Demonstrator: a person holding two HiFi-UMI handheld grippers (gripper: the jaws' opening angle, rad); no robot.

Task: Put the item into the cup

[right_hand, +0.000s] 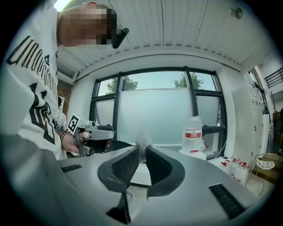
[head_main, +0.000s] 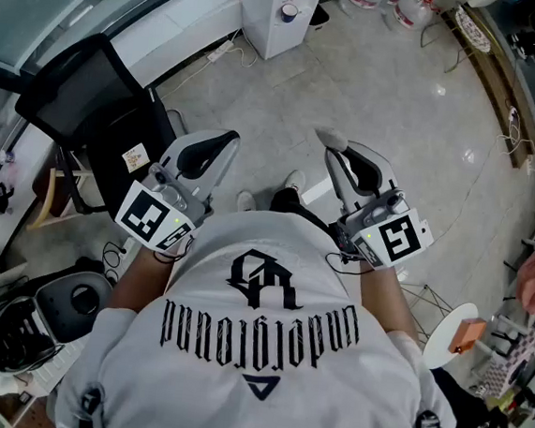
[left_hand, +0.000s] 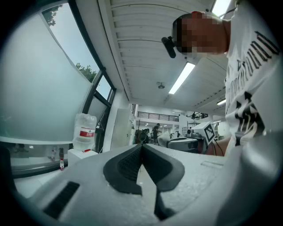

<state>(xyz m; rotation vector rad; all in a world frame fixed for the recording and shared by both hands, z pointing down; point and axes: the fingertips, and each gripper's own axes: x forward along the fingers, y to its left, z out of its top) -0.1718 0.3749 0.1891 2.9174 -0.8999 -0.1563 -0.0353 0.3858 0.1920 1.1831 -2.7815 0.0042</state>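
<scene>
Left tongs [left_hand: 142,148] closed tip to tip, nothing between them. Right tongs [right_hand: 142,152] pinching a small pale grey wad [right_hand: 142,140]. Both held level above the floor [head_main: 401,99].

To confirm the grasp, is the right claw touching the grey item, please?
Touching: the right gripper view shows the right claw pinching the grey item.
</scene>
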